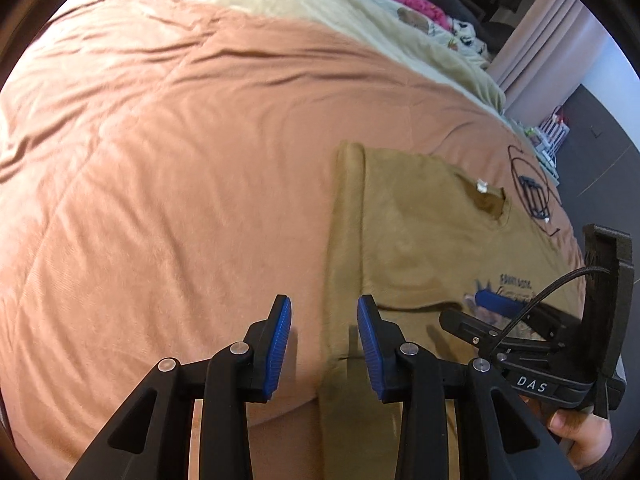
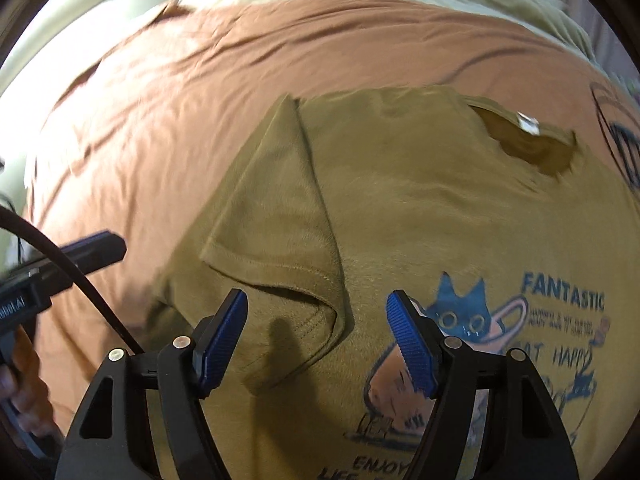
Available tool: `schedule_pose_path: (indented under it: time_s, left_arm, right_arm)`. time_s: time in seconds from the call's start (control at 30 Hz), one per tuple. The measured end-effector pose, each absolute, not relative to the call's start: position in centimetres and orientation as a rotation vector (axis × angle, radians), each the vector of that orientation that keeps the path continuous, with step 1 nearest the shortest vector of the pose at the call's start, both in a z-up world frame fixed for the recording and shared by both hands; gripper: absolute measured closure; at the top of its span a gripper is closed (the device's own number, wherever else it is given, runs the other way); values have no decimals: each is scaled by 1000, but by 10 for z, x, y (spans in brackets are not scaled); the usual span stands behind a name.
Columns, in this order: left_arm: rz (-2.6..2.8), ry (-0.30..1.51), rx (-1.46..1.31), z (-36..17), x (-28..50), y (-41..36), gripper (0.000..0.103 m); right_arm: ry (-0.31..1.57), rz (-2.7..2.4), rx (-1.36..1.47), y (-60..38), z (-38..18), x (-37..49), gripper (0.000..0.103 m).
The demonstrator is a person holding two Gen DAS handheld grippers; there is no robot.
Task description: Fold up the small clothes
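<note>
Since the olive T-shirt point(image 2: 420, 208) lies flat on the rust-brown bedspread point(image 1: 160, 160), sleeve folded inward left of its cat print point(image 2: 460, 316), it looks light, limp and prone to wrinkle. Both the left gripper point(image 1: 325, 344) and right gripper point(image 2: 316, 336) stand spread, pinching nothing. Best hold: the doubled folded edge left of the print.

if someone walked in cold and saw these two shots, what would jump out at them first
The mustard-tan t-shirt spread front-up on the rust-orange bedspread, with its blue cat print and the word FANTASTIC, draws the eye first. Its sleeve is already folded in over the chest. Next come the blue-padded jaws close to the camera: the right gripper open above the sleeve hem, and the left gripper open over the shirt's folded side edge.
</note>
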State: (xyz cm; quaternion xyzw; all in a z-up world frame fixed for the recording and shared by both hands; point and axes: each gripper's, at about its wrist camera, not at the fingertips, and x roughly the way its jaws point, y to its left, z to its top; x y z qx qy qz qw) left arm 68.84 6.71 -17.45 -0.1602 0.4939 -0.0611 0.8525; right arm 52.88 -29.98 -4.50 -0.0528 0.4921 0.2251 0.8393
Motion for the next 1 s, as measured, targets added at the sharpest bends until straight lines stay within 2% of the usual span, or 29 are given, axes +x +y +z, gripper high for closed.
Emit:
schedule_pose_path:
  time_s: [0.17, 0.37, 0.73, 1.0]
  left_arm:
    - [-167, 1055, -337, -190, 693, 61, 67]
    - [-179, 1105, -283, -205, 699, 47, 67]
    - [-144, 1135, -279, -210, 693, 56, 68]
    - [-141, 1111, -277, -197, 697, 57, 68]
  right_arm:
    - [1043, 458, -220, -280, -60, 535, 32]
    - [1014, 389, -193, -279, -67, 558, 32]
    - [1018, 173, -67, -336, -70, 580, 32]
    - [1022, 355, 148, -353, -66, 589, 32]
